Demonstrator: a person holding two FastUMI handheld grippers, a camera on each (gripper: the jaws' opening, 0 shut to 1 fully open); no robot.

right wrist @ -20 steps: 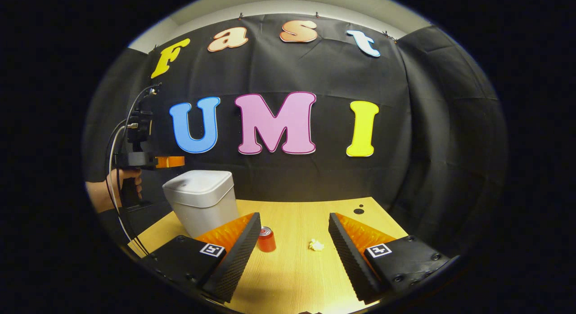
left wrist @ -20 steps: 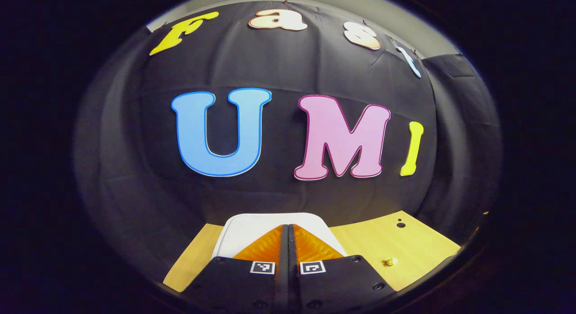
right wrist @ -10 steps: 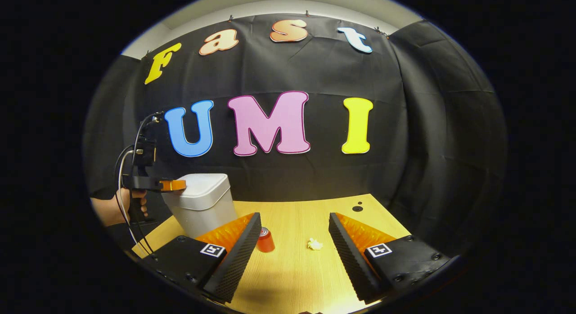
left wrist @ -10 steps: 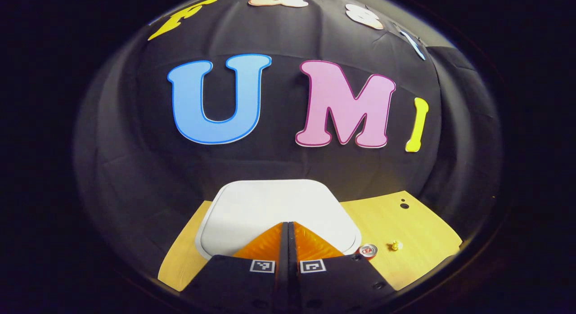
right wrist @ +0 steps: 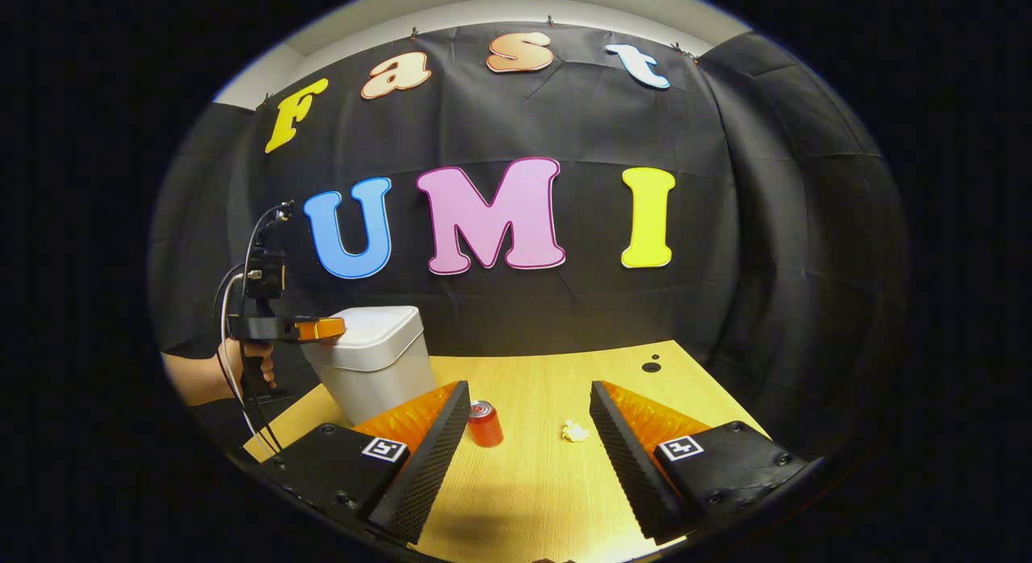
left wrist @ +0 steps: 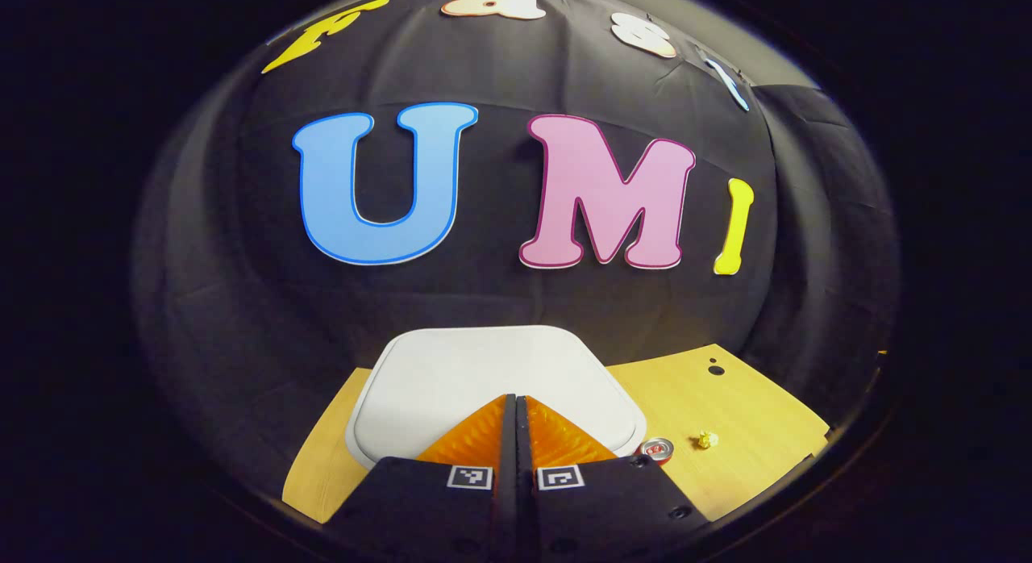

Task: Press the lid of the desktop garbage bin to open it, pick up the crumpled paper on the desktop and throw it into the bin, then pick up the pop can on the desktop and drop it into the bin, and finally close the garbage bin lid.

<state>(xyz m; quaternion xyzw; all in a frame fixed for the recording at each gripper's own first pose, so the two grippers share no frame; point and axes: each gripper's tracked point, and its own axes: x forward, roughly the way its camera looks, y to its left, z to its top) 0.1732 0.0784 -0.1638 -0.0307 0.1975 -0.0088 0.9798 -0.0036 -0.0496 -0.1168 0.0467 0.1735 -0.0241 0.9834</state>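
Observation:
The white desktop bin (right wrist: 377, 369) stands at the table's back left, its lid (left wrist: 492, 381) down. My left gripper (left wrist: 516, 398) is shut, its tips resting on the near part of the lid; from the right gripper view the left gripper (right wrist: 322, 329) sits at the lid's left edge, held by a hand (right wrist: 242, 361). A red pop can (right wrist: 484, 423) stands upright right of the bin, seen from above as the pop can (left wrist: 658, 448). The crumpled paper (right wrist: 575, 431) lies right of the can. My right gripper (right wrist: 528, 402) is open above the near table, with can and paper beyond its fingers.
The wooden table (right wrist: 532, 498) ends at the black cloth wall behind. A small dark hole (right wrist: 651, 367) marks the table's back right. Cables (right wrist: 234, 305) hang from the left gripper's handle.
My left gripper came down from above the bin onto the lid and stays shut. The right gripper shifted slightly, still open; can and paper have not moved.

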